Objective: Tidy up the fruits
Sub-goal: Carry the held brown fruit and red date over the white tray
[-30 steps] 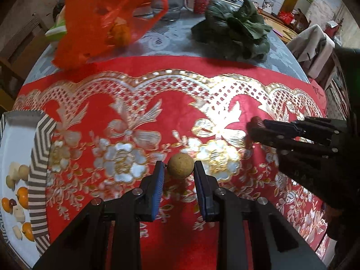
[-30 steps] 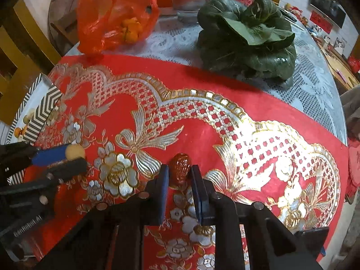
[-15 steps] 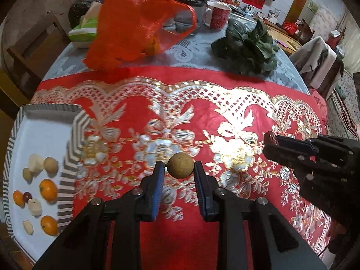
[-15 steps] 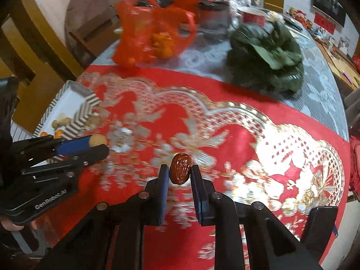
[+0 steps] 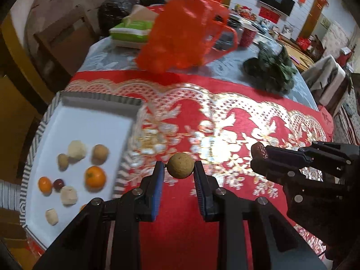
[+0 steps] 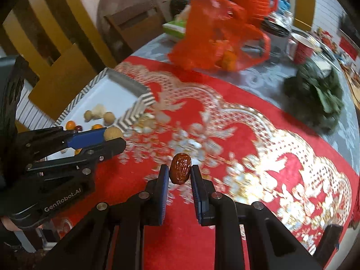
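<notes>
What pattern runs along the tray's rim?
Black-and-white zigzag stripes on the tray rim, around a plain white floor; clearest in the right wrist view.

Leafy greens (image 5: pixel 272 72), red mug (image 5: pixel 247 36), green box (image 5: pixel 131 31)

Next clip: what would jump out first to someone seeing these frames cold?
Each tool grips one small fruit above the red-and-gold tablecloth: the left tool pinches a round tan fruit, the right tool a wrinkled red date. At the left table edge, a striped-rim white tray already holds small oranges and pale fruits; an orange plastic bag sits at the far side.
</notes>
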`<state>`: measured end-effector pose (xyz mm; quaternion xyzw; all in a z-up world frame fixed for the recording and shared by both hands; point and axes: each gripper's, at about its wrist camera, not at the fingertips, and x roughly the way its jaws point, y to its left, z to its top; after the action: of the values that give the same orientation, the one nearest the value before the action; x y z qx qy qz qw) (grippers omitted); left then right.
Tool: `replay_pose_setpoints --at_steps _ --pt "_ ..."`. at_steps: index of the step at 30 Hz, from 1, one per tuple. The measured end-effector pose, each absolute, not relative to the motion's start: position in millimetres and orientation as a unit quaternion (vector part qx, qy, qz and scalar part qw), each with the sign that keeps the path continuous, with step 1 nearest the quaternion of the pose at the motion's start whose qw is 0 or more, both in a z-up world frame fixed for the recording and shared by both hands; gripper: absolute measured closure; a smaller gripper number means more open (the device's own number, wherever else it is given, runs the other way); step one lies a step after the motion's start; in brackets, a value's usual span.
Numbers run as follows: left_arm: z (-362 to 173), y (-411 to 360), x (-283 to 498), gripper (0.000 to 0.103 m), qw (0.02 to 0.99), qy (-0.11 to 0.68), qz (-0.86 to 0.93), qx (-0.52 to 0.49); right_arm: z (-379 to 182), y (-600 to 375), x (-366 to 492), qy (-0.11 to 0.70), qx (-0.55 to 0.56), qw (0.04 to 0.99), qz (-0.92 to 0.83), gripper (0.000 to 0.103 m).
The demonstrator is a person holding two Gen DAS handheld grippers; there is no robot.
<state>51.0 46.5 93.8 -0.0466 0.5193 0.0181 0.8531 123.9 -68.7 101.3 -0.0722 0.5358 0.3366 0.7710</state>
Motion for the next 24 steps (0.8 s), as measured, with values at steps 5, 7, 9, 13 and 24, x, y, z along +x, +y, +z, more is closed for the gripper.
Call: replay_pose_setpoints --at_steps 5,7,9,13,24 --pt "98.4 74.9 42.8 0.077 0.855 0.515 0.038 -0.058 105.1 -39.2 118.6 0.533 -0.084 0.762 0.358 0.081" --pt "99.2 84.8 39.8 0.077 0.855 0.513 0.045 -0.063 106.0 -27.5 116.8 0.532 -0.090 0.759 0.365 0.081" --pt "99.3 94.8 37.8 0.077 0.854 0.513 0.051 -0.068 106.8 -19.5 116.2 0.531 -0.093 0.756 0.371 0.081" --pt "100.2 111.1 34.5 0.077 0.854 0.512 0.061 -0.076 107.7 -1.3 114.1 0.529 -0.102 0.751 0.381 0.081" --pt "97.6 151.8 22.5 0.077 0.849 0.512 0.087 -0.094 104.1 39.5 109.0 0.532 -0.119 0.735 0.404 0.081"
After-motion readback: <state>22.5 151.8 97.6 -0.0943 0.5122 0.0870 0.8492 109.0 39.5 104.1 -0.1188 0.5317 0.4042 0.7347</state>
